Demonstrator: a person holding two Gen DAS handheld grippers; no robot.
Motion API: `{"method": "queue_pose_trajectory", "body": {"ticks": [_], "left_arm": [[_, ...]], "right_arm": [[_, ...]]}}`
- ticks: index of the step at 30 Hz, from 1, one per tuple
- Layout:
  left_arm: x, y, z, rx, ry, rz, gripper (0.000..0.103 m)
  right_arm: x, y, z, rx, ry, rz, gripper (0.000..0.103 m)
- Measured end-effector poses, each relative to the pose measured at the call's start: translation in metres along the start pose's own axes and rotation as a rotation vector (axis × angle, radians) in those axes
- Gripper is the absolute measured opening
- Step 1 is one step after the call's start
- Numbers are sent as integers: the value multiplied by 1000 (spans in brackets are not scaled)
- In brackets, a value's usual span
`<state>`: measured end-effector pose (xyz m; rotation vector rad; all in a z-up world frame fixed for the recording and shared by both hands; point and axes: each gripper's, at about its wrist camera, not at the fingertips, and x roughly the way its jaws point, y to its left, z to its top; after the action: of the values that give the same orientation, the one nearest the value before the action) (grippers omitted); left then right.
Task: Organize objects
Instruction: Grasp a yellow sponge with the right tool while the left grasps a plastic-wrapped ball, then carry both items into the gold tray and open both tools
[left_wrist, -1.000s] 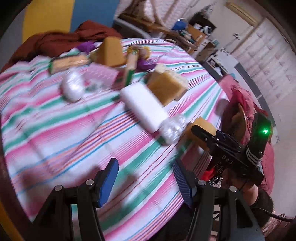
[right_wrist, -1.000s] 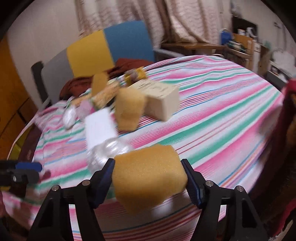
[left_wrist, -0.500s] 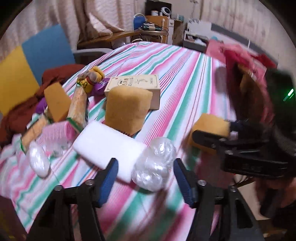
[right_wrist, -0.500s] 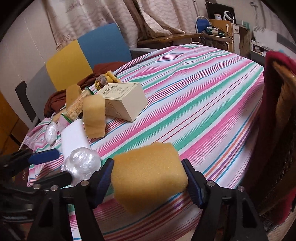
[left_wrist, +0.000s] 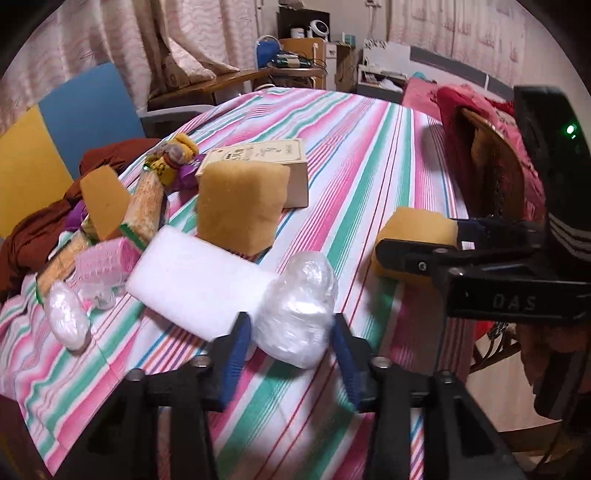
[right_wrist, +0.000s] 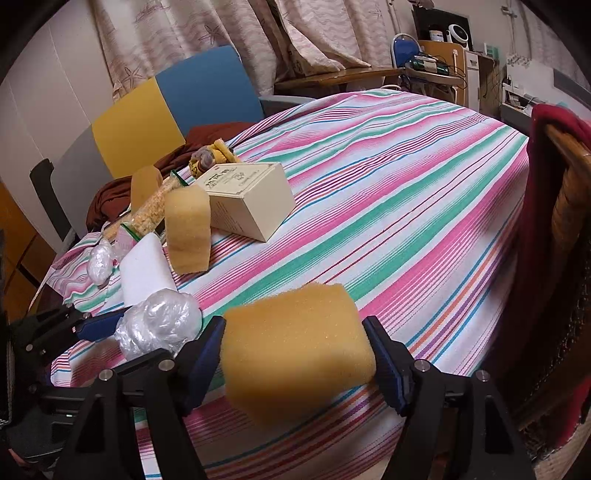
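closing left hand-held gripper (left_wrist: 291, 354) now straddling plastic bundle (left_wrist: 297, 306), earlier over bare cloth

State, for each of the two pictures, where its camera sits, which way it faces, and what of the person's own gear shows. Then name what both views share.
Left wrist: sits on the left tongs, looking down along the closing fingers at a clear plastic-wrapped bundle between them; the right tongs show at right, holding a yellow sponge.
Right wrist: sits on the right tongs, looking across the striped tablecloth, fingers gripping that sponge; the left tongs show at lower left.
Shared: bundle, held sponge, cream box, white block.
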<state>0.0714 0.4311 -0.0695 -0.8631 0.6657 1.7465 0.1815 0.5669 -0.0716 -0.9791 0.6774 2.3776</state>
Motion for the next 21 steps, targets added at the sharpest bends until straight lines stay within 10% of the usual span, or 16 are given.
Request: {"method": "queue_pose_trajectory", "body": {"ticks": [4,21], "left_arm": [[2,9,-13,-85,27,-114,33],[-52,50,-69,-253,-33,-63,31]], "right_arm": [[1,3,-1,-14,-2,-10,75],[-8,28,-7,-70,-11,2,70]]}}
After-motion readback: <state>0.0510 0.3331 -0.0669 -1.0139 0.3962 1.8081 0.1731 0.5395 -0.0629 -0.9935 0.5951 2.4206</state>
